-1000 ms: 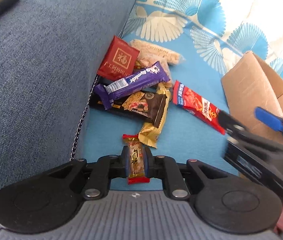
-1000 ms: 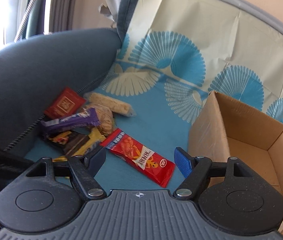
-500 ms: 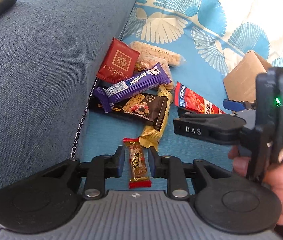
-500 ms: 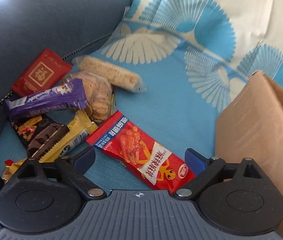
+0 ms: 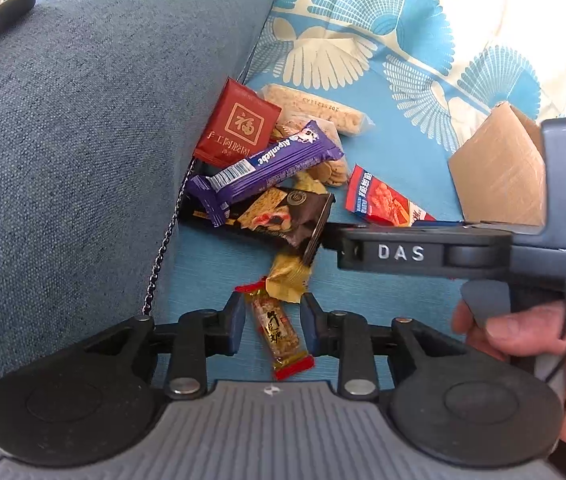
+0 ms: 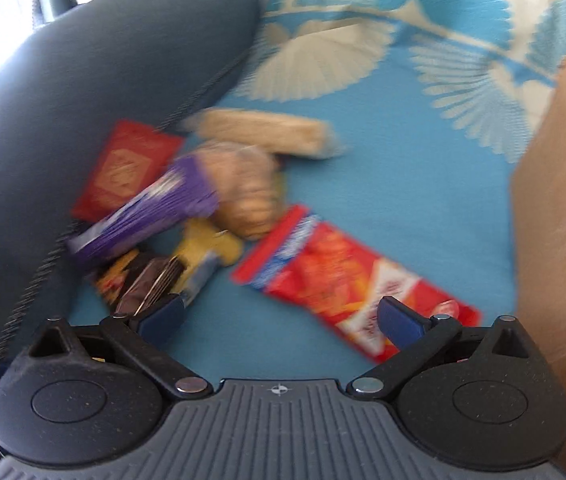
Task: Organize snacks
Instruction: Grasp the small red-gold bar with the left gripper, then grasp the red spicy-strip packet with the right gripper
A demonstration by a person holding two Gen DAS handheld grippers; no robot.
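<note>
Red-ended wrapper of a small nut bar (image 5: 279,330) lies on the blue cushion cover (image 5: 383,184), lengthwise between the fingers of the left gripper (image 5: 271,330); the jaws stand apart with a gap on each side of the bar, gripping nothing. Just beyond it, a gold wrapper (image 5: 289,280) leads into the snack heap against the grey sofa arm (image 5: 83,140): a dark chocolate pack (image 5: 279,216), a purple bar (image 5: 267,164) across it, a red sachet (image 5: 237,126) leaning on the arm, a clear pack of biscuits (image 5: 329,166) and a pale cereal bar (image 5: 315,108) farthest back. Open cover lies between the heap and the cardboard box (image 5: 499,176) toward the right edge; its inside is hidden. A red snack packet (image 6: 347,280) lies alone on that stretch, its near end between the fingers of the right gripper (image 6: 281,318), whose jaws are spread wide and hold nothing. The right-wrist view is blurred.
</note>
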